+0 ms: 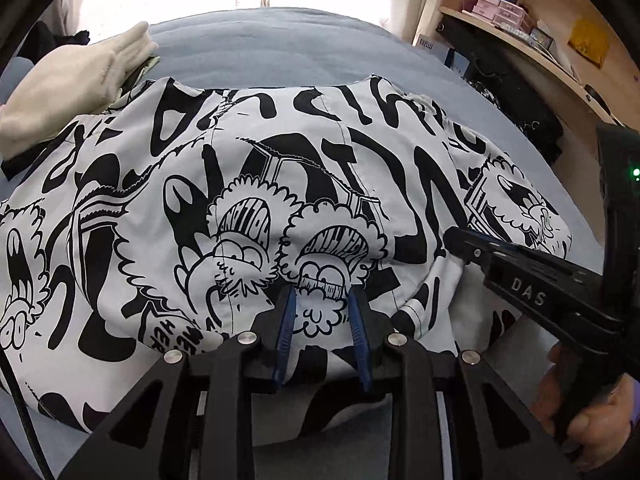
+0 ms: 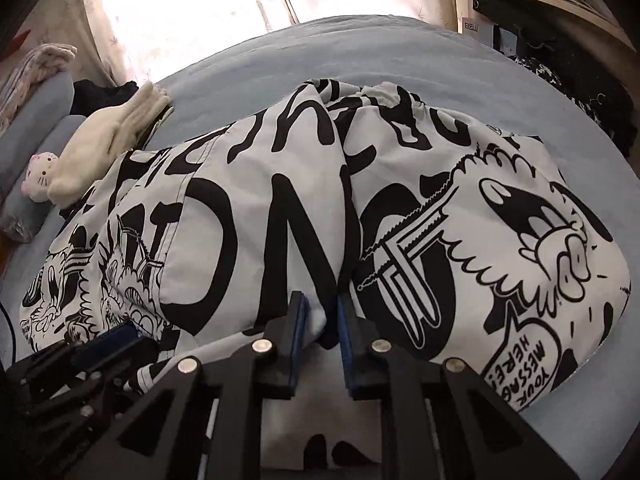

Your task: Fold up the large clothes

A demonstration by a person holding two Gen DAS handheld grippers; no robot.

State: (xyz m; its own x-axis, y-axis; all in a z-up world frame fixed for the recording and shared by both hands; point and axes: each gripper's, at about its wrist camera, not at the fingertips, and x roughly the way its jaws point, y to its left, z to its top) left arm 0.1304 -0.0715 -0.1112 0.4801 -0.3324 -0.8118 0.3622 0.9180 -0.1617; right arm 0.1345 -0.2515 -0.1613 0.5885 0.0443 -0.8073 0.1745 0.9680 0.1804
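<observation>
The printed garment [image 1: 248, 184], white with black cartoon graphics and lettering, lies spread across the blue bedspread [image 1: 280, 48], its long axis running left to right across both views. Its near edge sits directly under both grippers; its far edge lies toward the window. Type of garment cannot be confirmed; a central seam is visible.

Left gripper [image 1: 323, 312]: fingers set at a narrow gap, blue pads [image 1: 287, 320] on either side of a raised ridge of fabric at the near edge. Whether the pads actually pinch the cloth cannot be told from this view.

Right gripper [image 2: 320, 320]: fingers narrow, a bunched fold of white fabric standing between the pads [image 2: 298, 332], apparently held. In the left wrist view this gripper [image 1: 460, 244] sits on the garment just right of the left one, the holder's hand [image 1: 592, 404] at the frame edge.

Judgement: both grippers stand at the near hem, close together, the right one nearer the right-hand half. The cloth extends away from the fingers, so a fold would probably carry the near edge forward, over toward the far edge.

A cream garment [image 1: 76, 84] lies at the far left, touching the printed one; a plush cat [image 2: 40, 176] lies beside it.
</observation>
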